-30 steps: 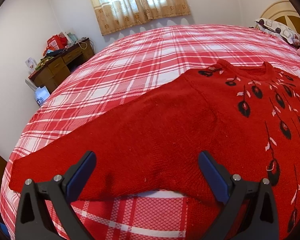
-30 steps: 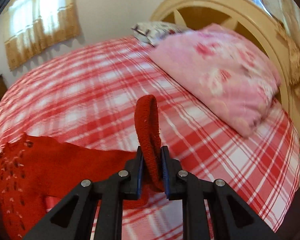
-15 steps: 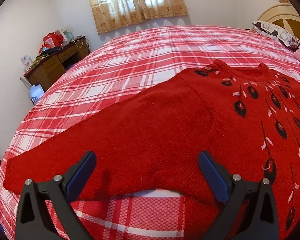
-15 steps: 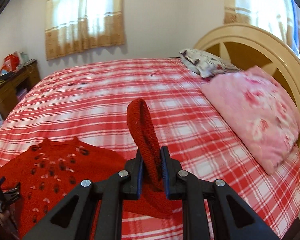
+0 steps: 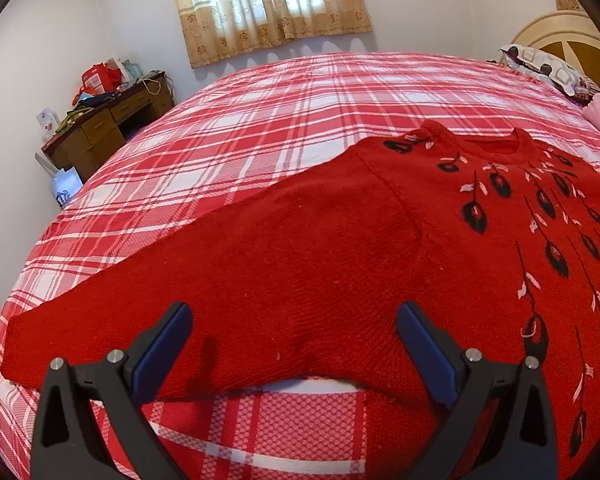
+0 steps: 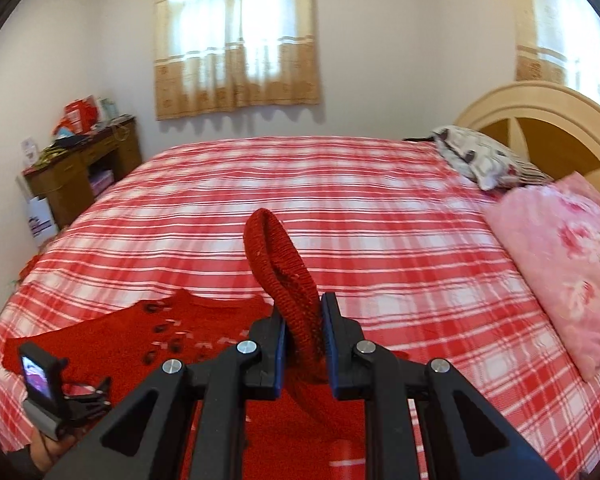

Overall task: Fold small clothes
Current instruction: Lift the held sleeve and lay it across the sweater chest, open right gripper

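Note:
A red knitted sweater (image 5: pixel 340 248) with black and white leaf embroidery lies flat on the red plaid bed (image 5: pixel 260 120), one sleeve stretched out to the left. My left gripper (image 5: pixel 296 344) hovers open over that sleeve near the armpit, with nothing between its blue pads. In the right wrist view my right gripper (image 6: pixel 303 328) is shut on the ribbed cuff (image 6: pixel 276 252) of the other sleeve, which stands up in a loop above the jaws. The sweater body (image 6: pixel 140 340) lies below and to the left, and the left gripper's housing (image 6: pixel 44 392) shows at the lower left.
A pink floral pillow (image 6: pixel 572 264) and a patterned pillow (image 6: pixel 484 160) lie by the cream headboard (image 6: pixel 548 120) on the right. A cluttered wooden desk (image 6: pixel 80 160) stands against the left wall. Curtained windows are behind the bed.
My right gripper has swung left and upward with the cuff held, so the view turned from the pink pillow toward the sweater body and desk. The left gripper stayed in place.

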{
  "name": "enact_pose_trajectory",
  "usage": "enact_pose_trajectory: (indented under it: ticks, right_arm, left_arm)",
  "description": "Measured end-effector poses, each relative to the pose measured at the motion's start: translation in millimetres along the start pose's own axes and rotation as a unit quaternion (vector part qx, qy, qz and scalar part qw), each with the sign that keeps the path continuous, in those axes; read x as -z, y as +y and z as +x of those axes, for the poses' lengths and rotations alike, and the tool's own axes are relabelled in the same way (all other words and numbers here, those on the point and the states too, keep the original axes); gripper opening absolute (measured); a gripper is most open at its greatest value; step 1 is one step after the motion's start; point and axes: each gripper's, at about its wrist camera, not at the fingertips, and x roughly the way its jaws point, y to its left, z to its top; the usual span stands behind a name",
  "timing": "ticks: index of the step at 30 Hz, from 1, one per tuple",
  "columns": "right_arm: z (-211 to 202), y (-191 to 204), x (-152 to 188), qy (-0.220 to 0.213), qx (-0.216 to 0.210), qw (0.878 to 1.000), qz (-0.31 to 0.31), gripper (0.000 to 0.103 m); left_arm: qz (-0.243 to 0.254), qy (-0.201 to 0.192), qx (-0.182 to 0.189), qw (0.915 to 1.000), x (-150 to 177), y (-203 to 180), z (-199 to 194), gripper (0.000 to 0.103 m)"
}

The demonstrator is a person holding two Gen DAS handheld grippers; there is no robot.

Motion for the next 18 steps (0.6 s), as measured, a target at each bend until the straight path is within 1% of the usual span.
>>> enact_pose_trajectory:
  ticks: [6, 10, 13, 16, 18]
  right_arm:
    - [16.3, 50.2, 1.0, 0.01, -0.039, 0.999, -0.026, 0.016]
    - [30.2, 83.4, 8.3, 0.023, -0.064, 0.997, -0.041, 0.016]
    - [47.0, 111.9, 20.1, 0.038, -0.085, 0.994, -0.054, 0.016]
    - [70.3, 137.9, 40.1, 0.058, -0.111, 0.99, -0.061, 0.016]
    - [90.7, 157.2, 58.9, 0.081, -0.141, 0.985, -0.062, 0.017]
  left_arm:
    - [-0.014, 0.008, 0.023, 0.9996, -0.1, 5.4, 2.3, 0.103]
    - [-0.025, 0.002, 0.027, 0.9993, 0.7, 8.6, 0.6, 0.103]
    - [-0.031, -0.003, 0.031, 0.999, 1.7, 11.0, -0.9, 0.103]
    - [-0.04, -0.002, 0.04, 0.9984, 2.0, 14.9, -0.6, 0.103]
    - [-0.049, -0.001, 0.047, 0.9977, 2.2, 18.7, -0.4, 0.103]
